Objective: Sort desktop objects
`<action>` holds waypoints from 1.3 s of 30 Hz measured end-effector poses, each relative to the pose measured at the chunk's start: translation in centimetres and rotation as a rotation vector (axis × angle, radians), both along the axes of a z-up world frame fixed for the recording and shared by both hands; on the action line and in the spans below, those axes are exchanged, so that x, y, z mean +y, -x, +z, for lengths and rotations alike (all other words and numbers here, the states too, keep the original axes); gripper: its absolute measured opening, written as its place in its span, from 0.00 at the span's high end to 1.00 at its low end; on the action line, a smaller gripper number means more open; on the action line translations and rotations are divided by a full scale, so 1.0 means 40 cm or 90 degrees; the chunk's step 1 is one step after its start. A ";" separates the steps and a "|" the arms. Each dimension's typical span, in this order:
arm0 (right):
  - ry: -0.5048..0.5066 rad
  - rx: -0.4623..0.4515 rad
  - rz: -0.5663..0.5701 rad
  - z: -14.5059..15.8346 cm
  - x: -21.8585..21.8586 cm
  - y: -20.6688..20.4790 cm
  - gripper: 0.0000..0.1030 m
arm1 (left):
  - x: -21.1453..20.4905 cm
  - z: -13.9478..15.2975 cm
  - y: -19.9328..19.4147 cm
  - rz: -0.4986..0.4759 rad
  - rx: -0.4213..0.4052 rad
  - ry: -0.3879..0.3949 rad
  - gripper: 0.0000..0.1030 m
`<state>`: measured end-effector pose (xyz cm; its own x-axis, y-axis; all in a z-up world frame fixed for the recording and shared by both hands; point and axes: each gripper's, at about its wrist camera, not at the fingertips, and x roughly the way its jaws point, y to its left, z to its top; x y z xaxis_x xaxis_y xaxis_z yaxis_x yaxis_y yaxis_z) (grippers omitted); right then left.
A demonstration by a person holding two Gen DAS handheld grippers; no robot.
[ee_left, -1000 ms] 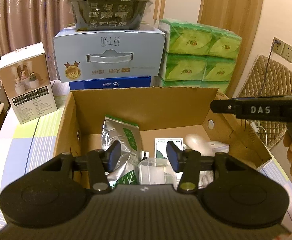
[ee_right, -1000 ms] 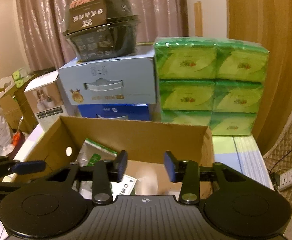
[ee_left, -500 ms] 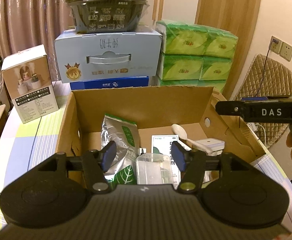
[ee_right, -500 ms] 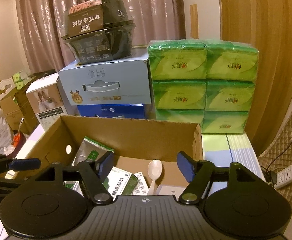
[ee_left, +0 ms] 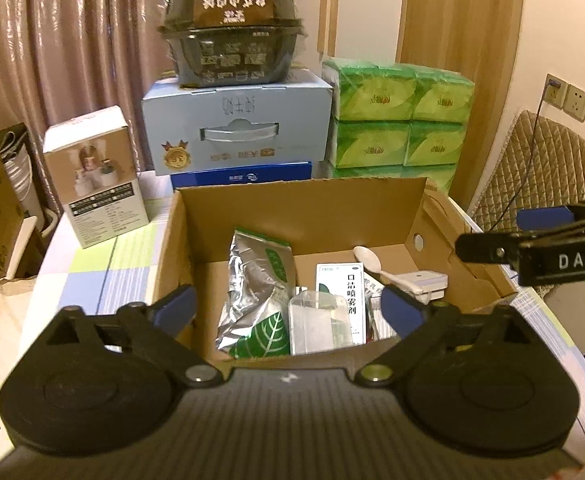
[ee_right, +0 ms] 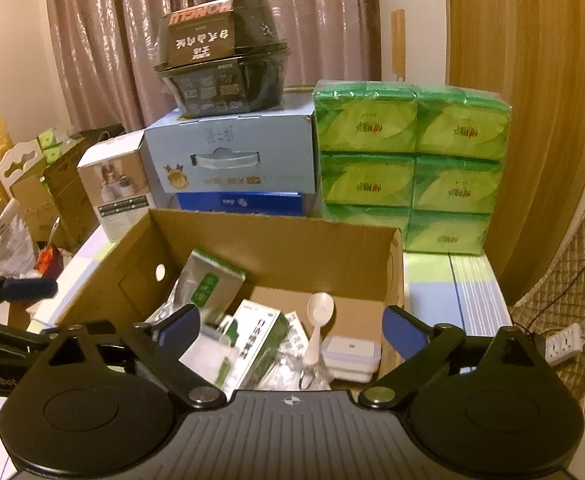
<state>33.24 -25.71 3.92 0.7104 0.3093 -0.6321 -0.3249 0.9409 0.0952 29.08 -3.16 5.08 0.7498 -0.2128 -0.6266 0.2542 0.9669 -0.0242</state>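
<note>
Both my tools, left tool (ee_left: 288, 308) and right tool (ee_right: 292, 326), are opening, nothing between their jaws, above the brown cardboard box (ee_left: 304, 216); its sorted contents lie ahead and below, the white plastic spoon (ee_right: 319, 320) nearer my right.

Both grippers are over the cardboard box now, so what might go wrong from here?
1. The white plastic spoon leans loosely on the white lidded container; moving either may tip it.
2. The right gripper and left gripper, jaws opening with nothing between them, hover close together and could collide.
3. The crinkled silver foil pouch may slip from the pads.
</note>
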 end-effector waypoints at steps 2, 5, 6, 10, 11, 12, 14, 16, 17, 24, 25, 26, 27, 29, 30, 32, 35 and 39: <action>0.005 0.001 0.005 0.009 0.003 0.023 0.03 | 0.006 0.008 0.022 0.006 -0.004 0.001 0.01; 0.006 0.001 0.007 0.025 0.003 0.056 0.02 | 0.015 0.022 0.058 0.020 -0.007 0.002 0.01; 0.007 0.003 0.007 0.031 0.003 0.068 0.02 | 0.019 0.027 0.071 0.024 -0.007 0.004 0.01; 0.007 0.006 0.005 0.050 -0.001 0.116 0.02 | 0.029 0.049 0.124 0.044 -0.019 0.007 0.01; 0.008 0.008 0.006 0.054 -0.001 0.129 0.02 | 0.032 0.056 0.141 0.048 -0.022 0.007 0.01; 0.008 0.009 0.006 0.058 -0.001 0.143 0.02 | 0.034 0.063 0.156 0.052 -0.025 0.011 0.01; 0.011 0.012 0.010 0.066 0.001 0.171 0.02 | 0.042 0.077 0.190 0.056 -0.028 0.030 0.01; 0.017 0.011 0.013 0.074 0.003 0.201 0.02 | 0.049 0.090 0.220 0.064 -0.030 0.039 0.01; 0.019 0.010 0.015 0.080 0.003 0.217 0.02 | 0.052 0.094 0.234 0.068 -0.030 0.040 0.01; -0.001 0.009 -0.008 0.116 -0.014 0.323 0.02 | 0.059 0.139 0.349 0.085 -0.022 0.042 0.01; -0.004 0.008 -0.014 0.122 -0.017 0.338 0.02 | 0.060 0.145 0.364 0.085 -0.020 0.045 0.01; -0.007 0.006 -0.021 0.128 -0.020 0.355 0.02 | 0.059 0.151 0.382 0.088 -0.020 0.045 0.01; -0.007 0.007 -0.023 0.133 -0.023 0.370 0.02 | 0.056 0.158 0.402 0.092 -0.023 0.039 0.01; 0.003 0.004 -0.026 0.144 -0.026 0.405 0.02 | 0.045 0.170 0.440 0.087 -0.034 0.021 0.01; 0.008 0.000 -0.028 0.149 -0.028 0.423 0.02 | 0.040 0.174 0.456 0.084 -0.037 0.013 0.01; 0.009 -0.005 -0.037 0.159 -0.034 0.463 0.02 | 0.031 0.183 0.491 0.080 -0.041 0.003 0.01; -0.005 0.001 -0.045 0.170 -0.048 0.510 0.02 | 0.024 0.191 0.533 0.077 -0.043 -0.001 0.01; -0.010 0.000 -0.053 0.179 -0.063 0.564 0.02 | 0.015 0.193 0.579 0.086 -0.042 -0.006 0.01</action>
